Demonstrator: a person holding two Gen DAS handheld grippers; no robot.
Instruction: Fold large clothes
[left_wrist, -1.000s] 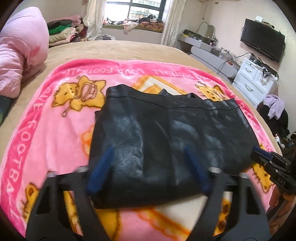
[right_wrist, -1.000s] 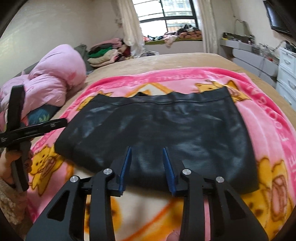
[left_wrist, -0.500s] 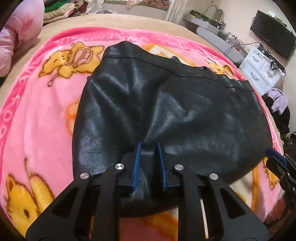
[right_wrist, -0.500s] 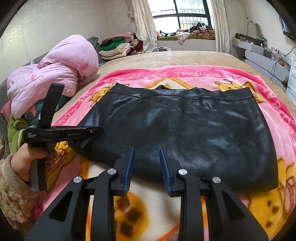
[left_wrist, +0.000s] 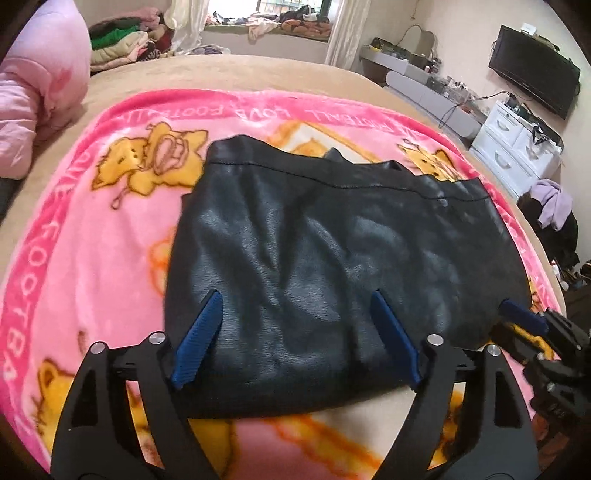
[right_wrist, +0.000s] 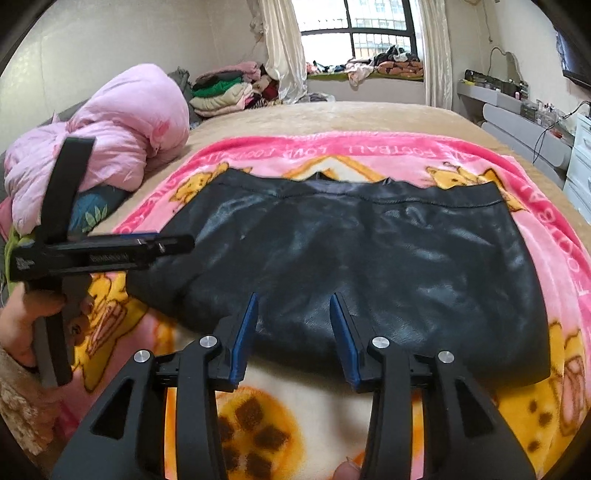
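Skirt (left_wrist: 332, 258) flat – blanket (left_wrist: 92, 240); untouched

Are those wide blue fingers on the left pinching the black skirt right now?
Apart. The left wrist view shows the left gripper opening, blue fingers spread wide over the black skirt.

The garment (right_wrist: 351, 258) is lying on the blanket (right_wrist: 295, 413), which is lying on the bed (right_wrist: 332, 114). The quilt (right_wrist: 122, 122) is sitting at ten o'clock, the drawers (left_wrist: 517, 151) at two (beside the bed).
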